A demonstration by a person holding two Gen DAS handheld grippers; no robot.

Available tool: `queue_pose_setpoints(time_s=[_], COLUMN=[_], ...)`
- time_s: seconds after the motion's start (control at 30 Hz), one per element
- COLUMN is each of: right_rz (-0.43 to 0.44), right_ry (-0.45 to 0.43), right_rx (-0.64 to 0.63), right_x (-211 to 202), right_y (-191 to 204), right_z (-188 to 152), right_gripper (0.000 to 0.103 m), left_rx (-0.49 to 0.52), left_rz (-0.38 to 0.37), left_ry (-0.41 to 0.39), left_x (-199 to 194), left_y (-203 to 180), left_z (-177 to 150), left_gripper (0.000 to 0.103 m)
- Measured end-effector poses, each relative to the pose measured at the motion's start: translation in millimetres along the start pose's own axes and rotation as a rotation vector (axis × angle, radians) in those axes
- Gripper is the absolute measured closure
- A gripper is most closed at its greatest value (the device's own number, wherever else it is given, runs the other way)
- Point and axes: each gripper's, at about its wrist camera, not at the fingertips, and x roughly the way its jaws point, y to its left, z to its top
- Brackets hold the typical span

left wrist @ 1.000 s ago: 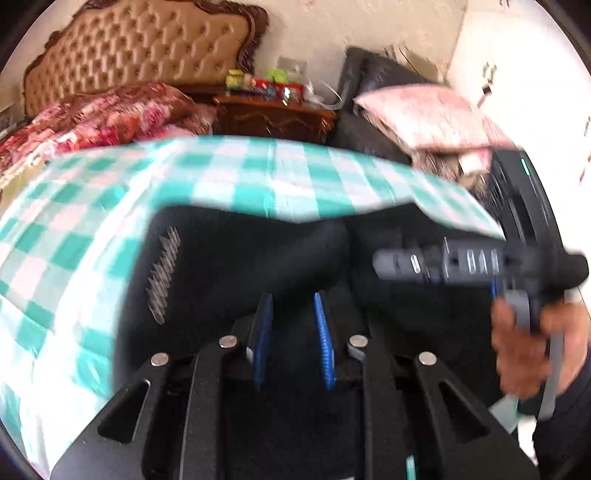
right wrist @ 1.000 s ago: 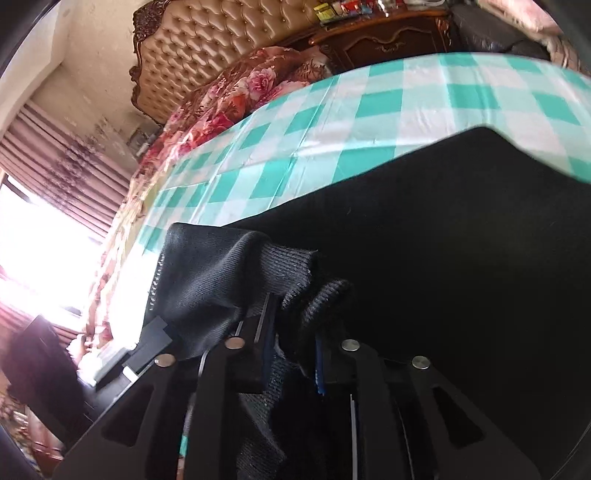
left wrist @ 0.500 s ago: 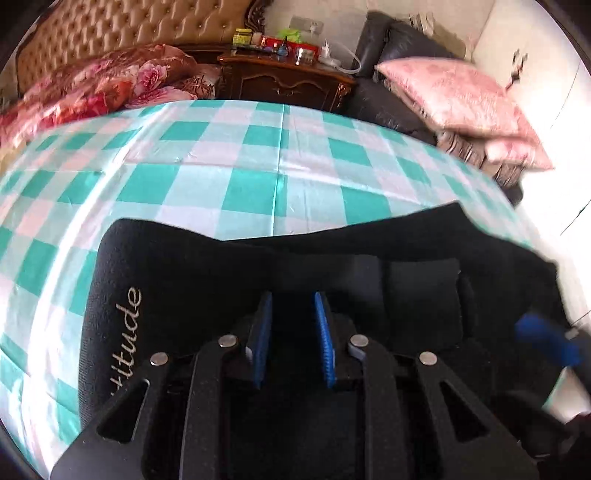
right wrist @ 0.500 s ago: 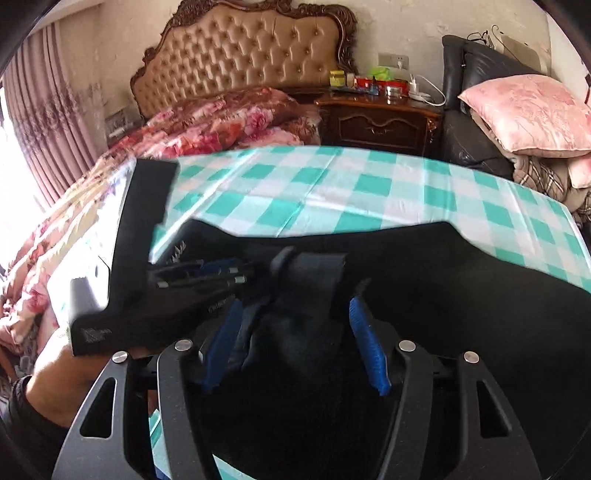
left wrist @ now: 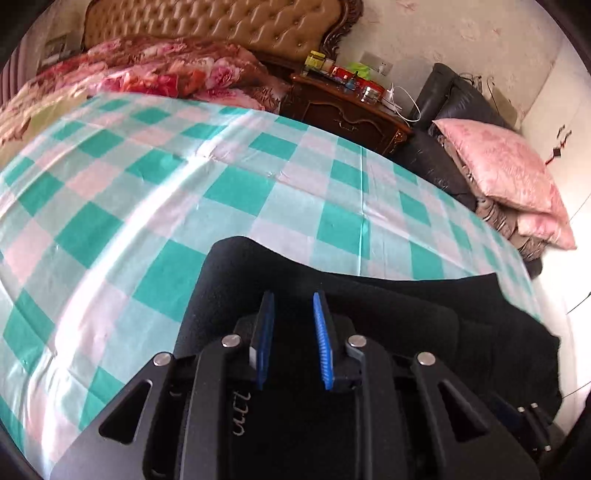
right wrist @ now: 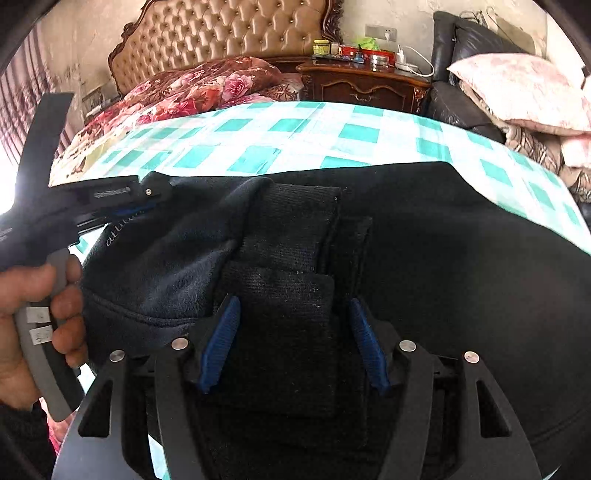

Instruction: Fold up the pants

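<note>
Black pants (left wrist: 388, 314) lie on the green-and-white checked cloth (left wrist: 184, 192), partly folded, with ribbed cuffs (right wrist: 291, 229) stacked on top. My left gripper (left wrist: 293, 314) hovers over the pants' left end, its blue pads a narrow gap apart with nothing clearly between them. In the right wrist view it (right wrist: 110, 206) sits at the pants' left edge by the "attitude" lettering, held by a hand. My right gripper (right wrist: 293, 325) is open wide, its pads either side of the ribbed cuffs, gripping nothing.
A tufted headboard (right wrist: 221, 33) and floral quilt (left wrist: 147, 70) lie beyond the cloth. A dark wooden nightstand (right wrist: 362, 81) with jars stands behind. A black sofa with pink pillows (left wrist: 498, 166) is at the right. The cloth's right edge (left wrist: 524, 273) drops off.
My right gripper has opened and let go of the cuffs, which now lie flat on the pants. My left gripper has shifted left along the pants.
</note>
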Motion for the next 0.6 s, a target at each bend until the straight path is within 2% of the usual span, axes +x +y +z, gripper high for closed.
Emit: queue_pose_setpoints(time_s=[0.3, 0.4, 0.47, 0.6], right_rz=[0.000, -0.005, -0.004, -0.006], right_ry=[0.003, 0.003, 0.003, 0.004], right_rx=[0.001, -0.003, -0.001, 0.003], right_x=[2, 1, 2, 4], right_y=[-3, -3, -4, -5], right_z=[0, -1, -1, -2], right_gripper=[0.039, 0.038, 0.037, 0.035], left_rx=[-0.003, -0.019, 0.036, 0.115], left_rz=[-0.006, -0.016, -0.012, 0.011], left_ry=[-0.001, -0.014, -0.069, -0.068], left_x=[4, -10, -35, -61], left_y=[3, 4, -4, -15], left_z=[-1, -4, -17, -57], left_gripper=[0.081, 0.081, 0.075, 0.075])
